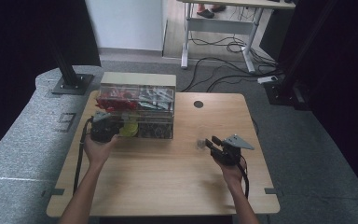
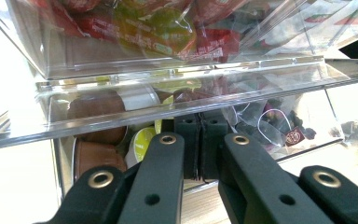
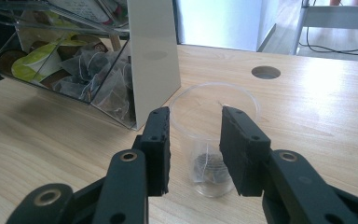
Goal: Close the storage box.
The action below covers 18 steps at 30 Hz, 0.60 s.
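Note:
A clear acrylic organiser box [image 1: 154, 108] stands at the back left of the wooden table [image 1: 168, 182]. It holds red packets above and tea bags and capsules below. My left gripper [image 1: 105, 122] is at the box's front left corner. In the left gripper view its jaws are shut, and the gripper [image 2: 200, 128] has its tips just under the box's clear ledge [image 2: 121, 119], beside a green-lidded capsule [image 2: 142, 142]. My right gripper [image 1: 213, 141] is open. Just ahead of that gripper [image 3: 196, 116] a clear plastic cup [image 3: 200, 135] stands on the table with a tea bag [image 3: 210, 169] in its bottom.
A round cable hole [image 1: 198, 103] lies in the table behind the cup. The box's white side panel [image 3: 151, 56] stands close to the cup's left. A black stand base [image 1: 70, 84] sits beyond the table's left corner. Cables [image 1: 223, 60] and a desk frame lie on the floor behind.

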Motion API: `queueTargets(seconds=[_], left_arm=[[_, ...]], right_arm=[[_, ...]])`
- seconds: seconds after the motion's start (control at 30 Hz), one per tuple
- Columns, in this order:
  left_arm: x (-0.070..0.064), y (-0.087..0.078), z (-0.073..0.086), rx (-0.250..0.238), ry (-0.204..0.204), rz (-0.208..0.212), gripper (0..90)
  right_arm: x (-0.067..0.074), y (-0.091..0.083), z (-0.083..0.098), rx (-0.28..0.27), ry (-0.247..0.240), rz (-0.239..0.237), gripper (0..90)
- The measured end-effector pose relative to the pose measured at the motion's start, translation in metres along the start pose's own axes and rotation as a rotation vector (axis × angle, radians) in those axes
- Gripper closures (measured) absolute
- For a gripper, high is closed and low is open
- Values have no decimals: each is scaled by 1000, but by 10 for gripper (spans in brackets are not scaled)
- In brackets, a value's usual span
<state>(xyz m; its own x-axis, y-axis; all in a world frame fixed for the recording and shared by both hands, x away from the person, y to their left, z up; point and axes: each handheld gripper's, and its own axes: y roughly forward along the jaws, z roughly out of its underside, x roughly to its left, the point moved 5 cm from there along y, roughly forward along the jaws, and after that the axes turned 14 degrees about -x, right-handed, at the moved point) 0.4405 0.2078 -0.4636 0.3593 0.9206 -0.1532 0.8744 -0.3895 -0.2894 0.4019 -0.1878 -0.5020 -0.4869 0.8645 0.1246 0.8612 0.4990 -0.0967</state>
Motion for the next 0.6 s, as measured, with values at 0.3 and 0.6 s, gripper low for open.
queueTargets(seconds=[0.3, 0.6], left_arm=[[4, -4, 6, 1, -7, -6, 900], [7, -4, 16, 21, -11, -7, 900]], right_arm=[[1, 1, 3, 8, 0, -1, 628], [0, 1, 7, 17, -3, 1, 632]])
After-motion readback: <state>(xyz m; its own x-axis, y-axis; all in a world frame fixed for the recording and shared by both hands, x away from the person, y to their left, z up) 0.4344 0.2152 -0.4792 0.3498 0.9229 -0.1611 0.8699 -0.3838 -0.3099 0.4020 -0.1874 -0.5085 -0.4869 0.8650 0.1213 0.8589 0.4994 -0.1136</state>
